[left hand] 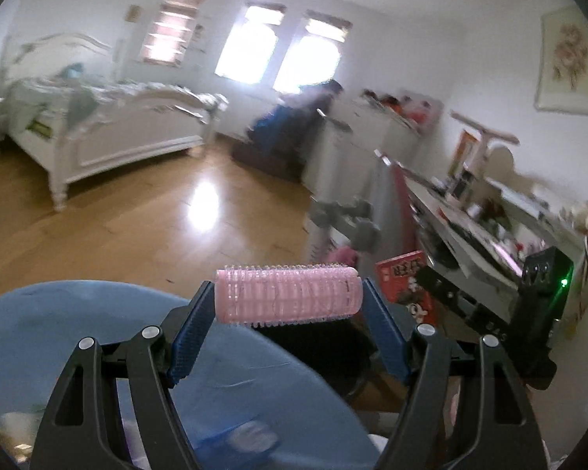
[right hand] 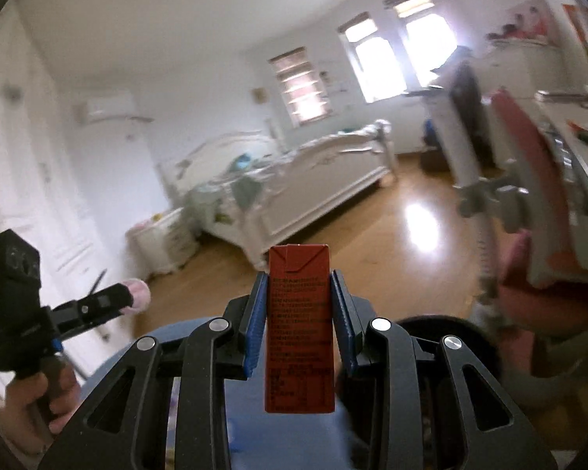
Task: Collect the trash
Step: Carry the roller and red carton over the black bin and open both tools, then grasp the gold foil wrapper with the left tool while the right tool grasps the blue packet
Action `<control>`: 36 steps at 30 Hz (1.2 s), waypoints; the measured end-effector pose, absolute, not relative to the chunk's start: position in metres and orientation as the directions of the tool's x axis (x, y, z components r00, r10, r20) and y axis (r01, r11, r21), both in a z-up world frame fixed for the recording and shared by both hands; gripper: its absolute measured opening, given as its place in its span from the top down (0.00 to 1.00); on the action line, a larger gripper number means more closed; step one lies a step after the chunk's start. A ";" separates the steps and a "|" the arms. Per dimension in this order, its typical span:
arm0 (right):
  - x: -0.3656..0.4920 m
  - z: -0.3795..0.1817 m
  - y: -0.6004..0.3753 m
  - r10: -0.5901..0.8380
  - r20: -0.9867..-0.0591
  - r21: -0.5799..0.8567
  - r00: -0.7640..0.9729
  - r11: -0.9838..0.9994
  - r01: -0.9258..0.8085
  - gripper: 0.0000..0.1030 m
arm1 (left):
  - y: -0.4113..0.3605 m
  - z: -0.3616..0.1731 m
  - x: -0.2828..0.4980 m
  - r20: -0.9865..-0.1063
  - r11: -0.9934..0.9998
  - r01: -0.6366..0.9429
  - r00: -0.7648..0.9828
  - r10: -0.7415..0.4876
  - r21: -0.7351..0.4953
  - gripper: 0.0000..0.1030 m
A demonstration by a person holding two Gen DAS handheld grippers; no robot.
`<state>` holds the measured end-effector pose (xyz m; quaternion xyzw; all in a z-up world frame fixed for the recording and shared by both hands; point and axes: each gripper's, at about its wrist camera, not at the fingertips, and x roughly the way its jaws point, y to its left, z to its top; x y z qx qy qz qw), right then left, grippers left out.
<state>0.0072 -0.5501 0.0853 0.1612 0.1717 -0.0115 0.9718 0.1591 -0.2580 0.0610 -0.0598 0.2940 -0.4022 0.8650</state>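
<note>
My left gripper (left hand: 289, 295) is shut on a pink hair roller (left hand: 289, 295), held crosswise between its blue pads above a blue bin lid (left hand: 58, 333). My right gripper (right hand: 298, 293) is shut on a red drink carton (right hand: 298, 329), held upright between its pads. In the right wrist view the left gripper (right hand: 131, 293) shows at the left with the pink roller (right hand: 139, 293) at its tip. In the left wrist view the right gripper's body (left hand: 537, 313) shows at the right with the red carton (left hand: 407, 286) beside it.
A white bed (left hand: 109, 133) stands across the wooden floor (left hand: 156, 215). A cluttered desk (left hand: 490, 227) and a red chair (right hand: 529, 164) are at the right. A white nightstand (right hand: 164, 239) stands beside the bed. Windows (left hand: 278, 55) are on the far wall.
</note>
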 end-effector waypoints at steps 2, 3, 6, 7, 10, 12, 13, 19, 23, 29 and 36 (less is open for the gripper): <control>0.009 0.072 -0.573 -0.004 -0.359 0.313 0.933 0.941 0.125 0.69 | -0.287 0.051 0.163 -0.475 0.641 0.684 0.460 -0.750 -0.349 0.29; 0.010 0.066 -0.581 -0.012 -0.370 0.319 0.929 0.938 0.139 0.69 | -0.305 0.042 0.166 -0.488 0.621 0.698 0.428 -0.761 -0.356 0.29; 0.019 0.042 -0.599 -0.036 -0.410 0.321 0.911 0.930 0.181 0.69 | -0.341 0.022 0.173 -0.529 0.602 0.711 0.375 -0.761 -0.363 0.29; 0.023 0.035 -0.605 -0.039 -0.422 0.321 0.906 0.928 0.189 0.69 | -0.346 0.015 0.173 -0.538 0.599 0.712 0.363 -0.761 -0.366 0.29; 0.029 0.018 -0.618 -0.043 -0.448 0.320 0.893 0.925 0.205 0.69 | -0.365 -0.001 0.181 -0.559 0.595 0.704 0.334 -0.759 -0.387 0.29; 0.034 0.009 -0.619 -0.042 -0.459 0.325 0.887 0.922 0.212 0.69 | -0.369 -0.010 0.185 -0.577 0.598 0.700 0.320 -0.752 -0.391 0.29; 0.035 0.006 -0.619 -0.041 -0.464 0.328 0.885 0.920 0.214 0.69 | -0.371 -0.014 0.187 -0.588 0.600 0.699 0.313 -0.746 -0.390 0.29; 0.046 -0.013 -0.629 -0.038 -0.483 0.338 0.875 0.913 0.227 0.69 | -0.384 -0.026 0.193 -0.616 0.605 0.699 0.296 -0.730 -0.380 0.29; 0.055 -0.022 -0.638 -0.040 -0.499 0.340 0.866 0.910 0.238 0.69 | -0.394 -0.034 0.200 -0.631 0.600 0.691 0.265 -0.729 -0.403 0.28; 0.059 -0.024 -0.646 -0.069 -0.491 0.338 0.869 0.903 0.263 0.26 | -0.392 -0.036 0.206 -0.659 0.632 0.672 0.279 -0.699 -0.386 0.11; 0.050 -0.014 -0.619 -0.017 -0.501 0.347 0.865 0.912 0.219 0.26 | -0.343 -0.010 0.194 -0.634 0.654 0.656 0.333 -0.698 -0.376 0.10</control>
